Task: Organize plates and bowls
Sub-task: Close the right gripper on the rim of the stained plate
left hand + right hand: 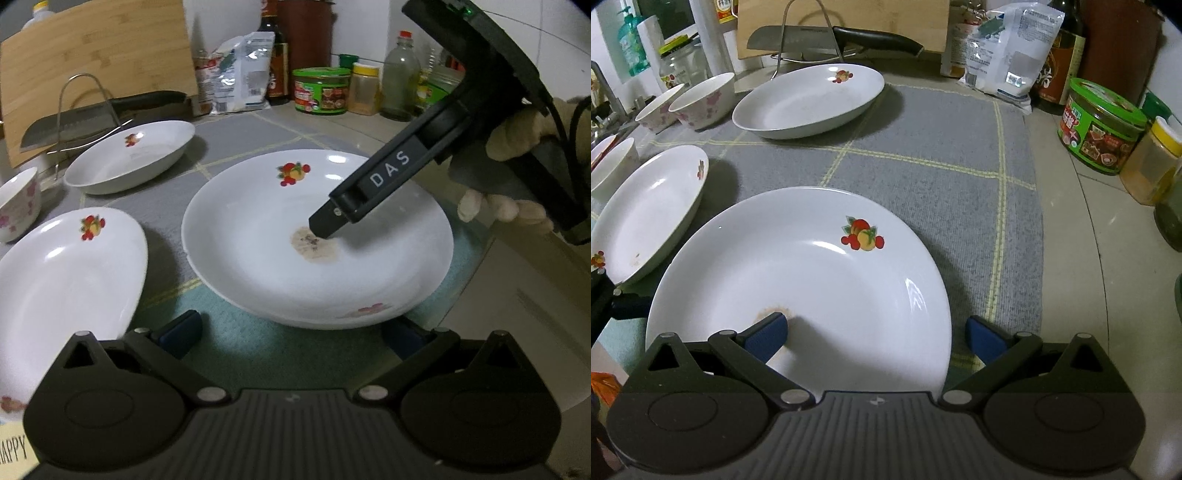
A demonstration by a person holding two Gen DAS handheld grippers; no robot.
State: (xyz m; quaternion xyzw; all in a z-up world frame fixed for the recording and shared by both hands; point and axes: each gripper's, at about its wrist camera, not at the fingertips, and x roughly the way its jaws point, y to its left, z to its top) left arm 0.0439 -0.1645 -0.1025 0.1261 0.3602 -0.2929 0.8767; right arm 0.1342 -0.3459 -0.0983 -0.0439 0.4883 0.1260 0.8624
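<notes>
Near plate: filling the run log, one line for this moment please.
right gripper: open, astride near plate rim | left gripper: open, beside | unstacked

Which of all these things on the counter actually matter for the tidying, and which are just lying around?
Job: near plate, left plate, far plate, floral bowls.
Lying about: knife, cutting board, green tub, sauce bottle.

**Open mat on the right, crockery crowding the left**

Bare grey checked mat (923, 155) lies open between the white fruit-printed plates (809, 99) and the green-lidded jar (1102, 127). Pink-flowered bowls (701, 99) block the left; the knife rack (801, 40) closes the table's back.
</notes>
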